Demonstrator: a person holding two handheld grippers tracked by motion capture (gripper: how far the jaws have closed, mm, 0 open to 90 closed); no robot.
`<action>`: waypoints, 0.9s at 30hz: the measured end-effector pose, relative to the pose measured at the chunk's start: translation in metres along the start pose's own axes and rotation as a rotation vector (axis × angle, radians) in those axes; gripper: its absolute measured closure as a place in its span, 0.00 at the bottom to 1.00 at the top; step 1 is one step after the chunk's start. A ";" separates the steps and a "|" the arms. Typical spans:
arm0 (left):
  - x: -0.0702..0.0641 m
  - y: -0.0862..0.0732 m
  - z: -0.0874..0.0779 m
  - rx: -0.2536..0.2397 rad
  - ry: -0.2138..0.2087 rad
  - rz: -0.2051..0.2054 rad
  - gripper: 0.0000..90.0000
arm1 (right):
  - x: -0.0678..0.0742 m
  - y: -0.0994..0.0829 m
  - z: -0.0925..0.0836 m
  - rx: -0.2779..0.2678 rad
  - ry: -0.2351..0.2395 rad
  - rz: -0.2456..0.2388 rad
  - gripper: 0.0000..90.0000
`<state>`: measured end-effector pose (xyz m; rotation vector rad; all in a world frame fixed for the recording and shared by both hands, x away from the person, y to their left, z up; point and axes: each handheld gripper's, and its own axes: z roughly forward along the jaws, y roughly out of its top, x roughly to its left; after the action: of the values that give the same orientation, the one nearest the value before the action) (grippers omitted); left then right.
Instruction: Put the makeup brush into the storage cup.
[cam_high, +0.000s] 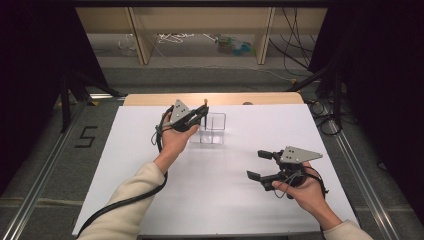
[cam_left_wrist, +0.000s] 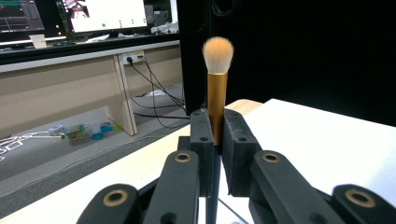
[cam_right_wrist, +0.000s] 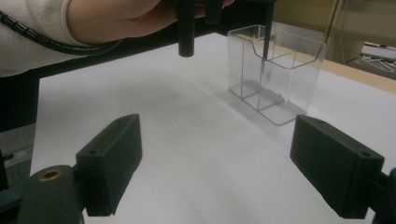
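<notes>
One brush (cam_left_wrist: 217, 79) clamped upright in the left hand-held gripper (cam_left_wrist: 214, 135) above one clear holder (cam_right_wrist: 275, 70); right hand-held gripper (cam_right_wrist: 233, 154) gapes empty

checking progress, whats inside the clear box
The brush's thin dark handle tip dips into the clear box; its compartments otherwise look empty. The left hand-held gripper covers the mid handle.

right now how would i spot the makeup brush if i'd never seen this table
Start at the white table and find the clear plastic holder near its far edge. Just over it, the left tongs are clamped on the makeup brush, which stands upright. Its gold ferrule and peach bristle tuft are the one bright spot among black and clear parts.
</notes>
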<state>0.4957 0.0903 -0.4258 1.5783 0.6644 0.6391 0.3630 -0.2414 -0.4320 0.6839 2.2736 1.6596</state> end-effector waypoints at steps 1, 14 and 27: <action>0.000 0.000 0.000 0.000 -0.001 0.000 0.92 | 0.000 0.000 0.000 -0.001 0.000 0.000 0.19; -0.001 -0.003 0.001 0.012 -0.002 0.008 0.92 | 0.000 0.000 0.000 0.004 0.003 -0.002 0.19; -0.001 -0.006 0.002 0.019 -0.005 -0.001 0.92 | 0.000 0.000 -0.001 0.021 -0.003 0.000 0.19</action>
<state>0.4963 0.0886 -0.4318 1.5969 0.6697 0.6297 0.3624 -0.2421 -0.4314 0.6903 2.2921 1.6364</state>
